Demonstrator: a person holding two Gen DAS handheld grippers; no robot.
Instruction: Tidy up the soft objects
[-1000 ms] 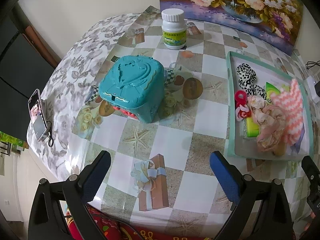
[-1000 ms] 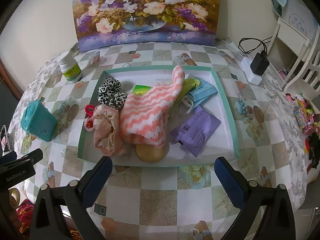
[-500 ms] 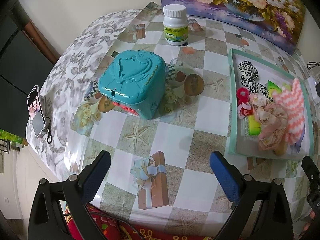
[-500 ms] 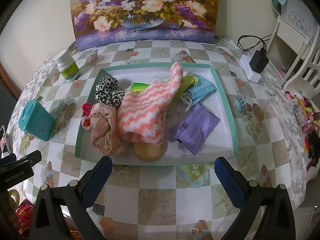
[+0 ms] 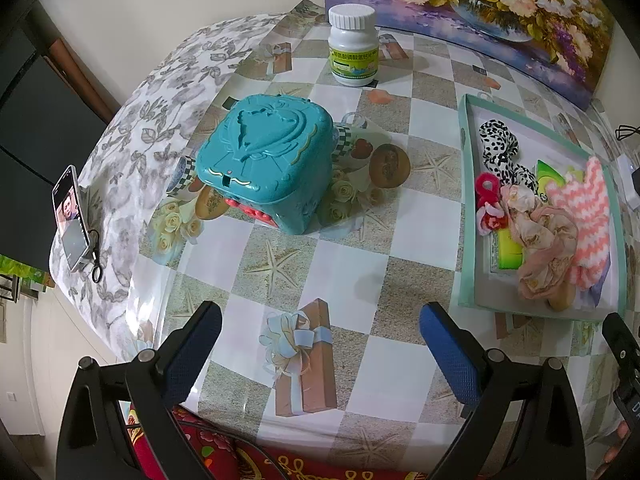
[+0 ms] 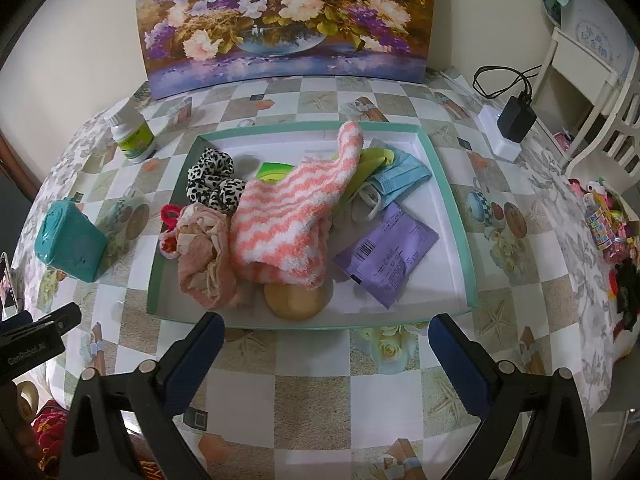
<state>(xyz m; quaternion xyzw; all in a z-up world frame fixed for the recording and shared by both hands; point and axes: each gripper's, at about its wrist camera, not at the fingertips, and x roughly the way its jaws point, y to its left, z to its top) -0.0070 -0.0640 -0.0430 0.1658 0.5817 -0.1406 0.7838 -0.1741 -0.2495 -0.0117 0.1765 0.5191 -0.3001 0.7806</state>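
Checkered oilcloth printed with starfish and gift boxes covers the table (image 6: 312,392), and a flower painting (image 6: 288,20) leans against the wall behind it. I take the shallow teal-rimmed tray (image 6: 448,208) as my landmark. Inside it I see a heap of soft things: a pink-and-white striped sock (image 6: 296,220) across the middle, a crumpled peach cloth (image 6: 204,256) at its left end, a leopard-print scrunchie (image 6: 212,180) behind that, a blue face mask (image 6: 400,176) toward the far right, a purple sachet (image 6: 388,252) near the right front, and a round tan sponge (image 6: 296,300) at the front edge, half under the sock. Left of the tray, well apart, stands a closed teal box (image 5: 268,164); behind that, a white pill bottle (image 5: 354,48).

My left gripper (image 5: 320,344) and right gripper (image 6: 326,352) both hang over the near table with jaws spread wide, holding nothing.

The soft items all lie within the tray, though piled and overlapping. That fits either a gathered end state or a jumble awaiting sorting; I can't tell which.
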